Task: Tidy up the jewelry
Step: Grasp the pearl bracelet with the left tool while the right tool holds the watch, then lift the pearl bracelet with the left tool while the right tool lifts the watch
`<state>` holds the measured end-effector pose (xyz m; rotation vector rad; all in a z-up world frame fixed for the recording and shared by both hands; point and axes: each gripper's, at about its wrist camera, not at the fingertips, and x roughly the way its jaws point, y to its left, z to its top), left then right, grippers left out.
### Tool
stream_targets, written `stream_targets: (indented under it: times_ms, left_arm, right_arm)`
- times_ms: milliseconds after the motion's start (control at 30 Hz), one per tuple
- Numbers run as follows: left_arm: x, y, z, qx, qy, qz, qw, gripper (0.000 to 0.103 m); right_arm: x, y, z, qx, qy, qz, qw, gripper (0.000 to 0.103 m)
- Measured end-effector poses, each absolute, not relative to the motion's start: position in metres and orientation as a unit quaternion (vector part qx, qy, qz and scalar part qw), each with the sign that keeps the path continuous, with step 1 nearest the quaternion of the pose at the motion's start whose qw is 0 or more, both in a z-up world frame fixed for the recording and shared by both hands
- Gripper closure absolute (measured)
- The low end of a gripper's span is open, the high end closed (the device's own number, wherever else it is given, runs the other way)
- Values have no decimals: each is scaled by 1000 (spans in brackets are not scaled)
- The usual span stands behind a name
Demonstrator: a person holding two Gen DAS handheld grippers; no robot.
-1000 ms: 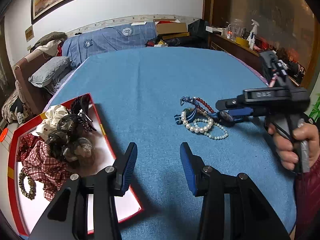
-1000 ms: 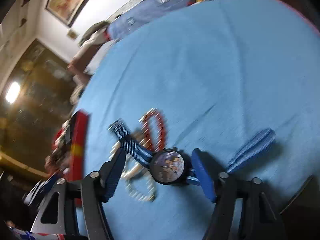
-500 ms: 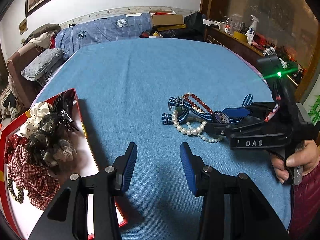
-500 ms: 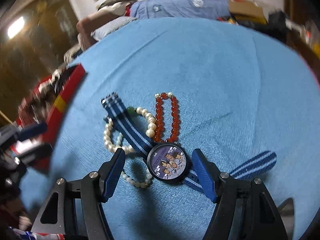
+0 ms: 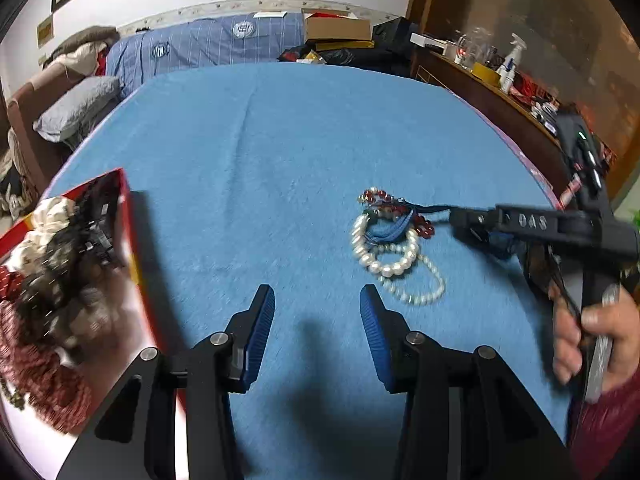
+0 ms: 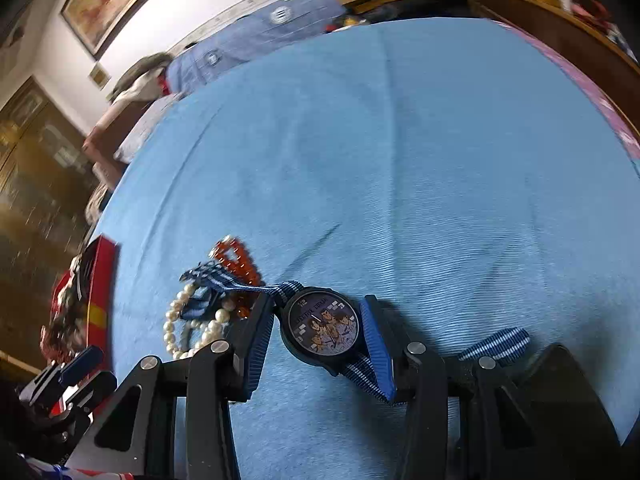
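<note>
A watch [image 6: 324, 326] with a dark round face and a blue striped strap sits between the fingers of my right gripper [image 6: 320, 340], which is shut on it. The strap trails left over a pile of white pearl bracelets [image 6: 188, 320] and a red bead bracelet [image 6: 236, 264] on the blue cloth. In the left wrist view the pearls [image 5: 388, 256] and red beads [image 5: 384, 200] lie ahead to the right, with the right gripper [image 5: 472, 220] beside them. My left gripper [image 5: 316, 328] is open and empty above the cloth.
A red-rimmed white tray [image 5: 132, 232] with hair ties and scrunchies lies at the left. The blue cloth [image 5: 280, 140] covers the round table. A wooden sideboard [image 5: 500, 92] with bottles stands at the right. A sofa with pillows stands behind.
My right gripper has closed on the watch and pulled it, dragging the strap and bunching the bracelets. The left gripper has stayed open while its view shifted a little.
</note>
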<state>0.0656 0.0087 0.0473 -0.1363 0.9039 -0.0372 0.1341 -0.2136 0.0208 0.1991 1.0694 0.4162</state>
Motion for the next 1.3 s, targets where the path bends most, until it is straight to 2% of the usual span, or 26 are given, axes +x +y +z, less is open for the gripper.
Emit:
stream_targets:
  times_ms: [167,400,500,567,700,833,1033,1300]
  left_arm:
    - [109,3,35,-98,469,-30,877,61]
    - [151,-13,18,-82,498,-28,863,86]
    - [156,-31,15,-26,486,-20,873,86]
    - [152,-39,13,12,467,2,884,93]
    - [128,-38,15,18,435,17,900,95]
    - [98,-25,40,-5,378,15,925,95]
    - [80,-1,68,-30,306,27,951,95]
    - [72,2,77,-26,288,33,957,94]
  right_arm:
    - [134,-215,23,97,505,198,834,54]
    - [133,-201,21,86,503,198,837,54]
    - [136,-198,20,85,504,198,836,54]
    - [135,-197,20,80,503,198,837,54]
    - [133,-190,20,72,498,197,842,54]
    - [129,-193,27,86,483,206,847,55]
    - [113,-194,51,148,439,276,842,55]
    - [101,-193,67,164,405,300,848,54]
